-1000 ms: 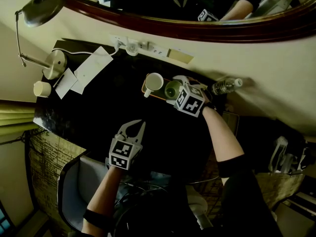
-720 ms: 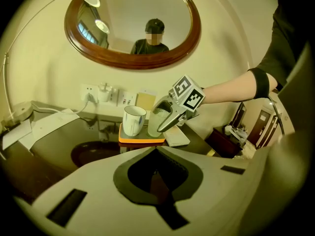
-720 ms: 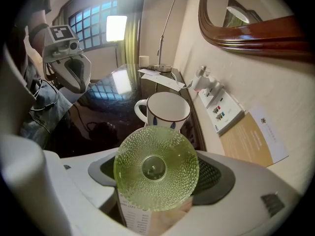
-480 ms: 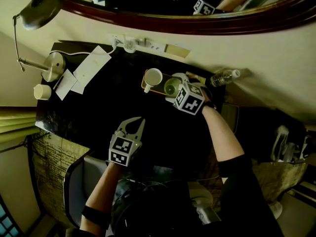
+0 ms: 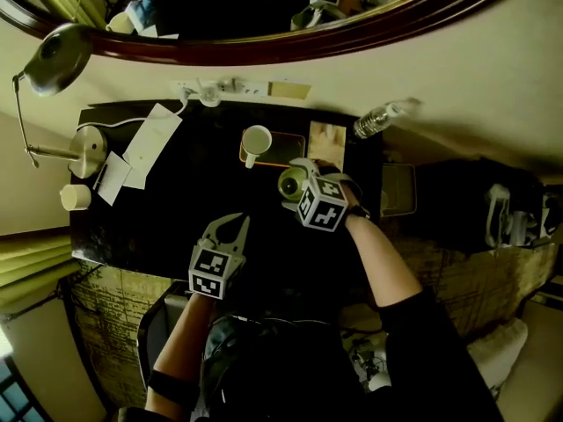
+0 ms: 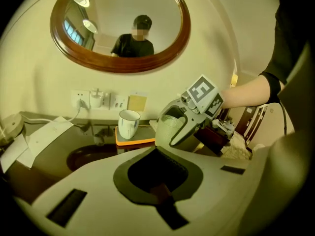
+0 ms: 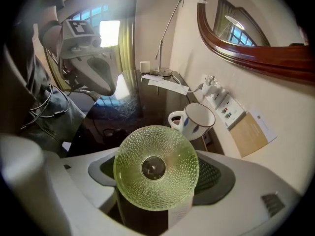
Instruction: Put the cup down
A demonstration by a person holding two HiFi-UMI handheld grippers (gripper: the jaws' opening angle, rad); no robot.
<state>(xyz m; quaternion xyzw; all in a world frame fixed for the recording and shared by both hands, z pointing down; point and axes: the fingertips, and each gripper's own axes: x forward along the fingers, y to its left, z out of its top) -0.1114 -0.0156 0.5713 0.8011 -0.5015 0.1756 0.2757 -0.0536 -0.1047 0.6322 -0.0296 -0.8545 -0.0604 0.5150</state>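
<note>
My right gripper (image 5: 294,184) is shut on a green dimpled glass cup (image 5: 289,183), whose round base (image 7: 155,167) fills the space between its jaws in the right gripper view. The cup hangs above the black table (image 5: 176,209), just in front of the orange tray (image 5: 287,145). A white mug (image 5: 256,140) stands on that tray. In the left gripper view the cup (image 6: 168,125) shows in the right gripper's jaws, to the right of the mug (image 6: 128,123). My left gripper (image 5: 236,224) is shut and empty, nearer the table's front edge.
A desk lamp (image 5: 51,49) and its base (image 5: 86,140) stand at the left, with papers (image 5: 149,135) and a small cream cup (image 5: 75,197). A water bottle (image 5: 376,120) lies at the back right. A card (image 5: 326,144) lies by the tray. Wall sockets (image 5: 211,89) and a mirror are behind.
My right gripper has carried the green cup off the orange tray, away from the wall and toward the front. The left gripper has shifted only slightly.
</note>
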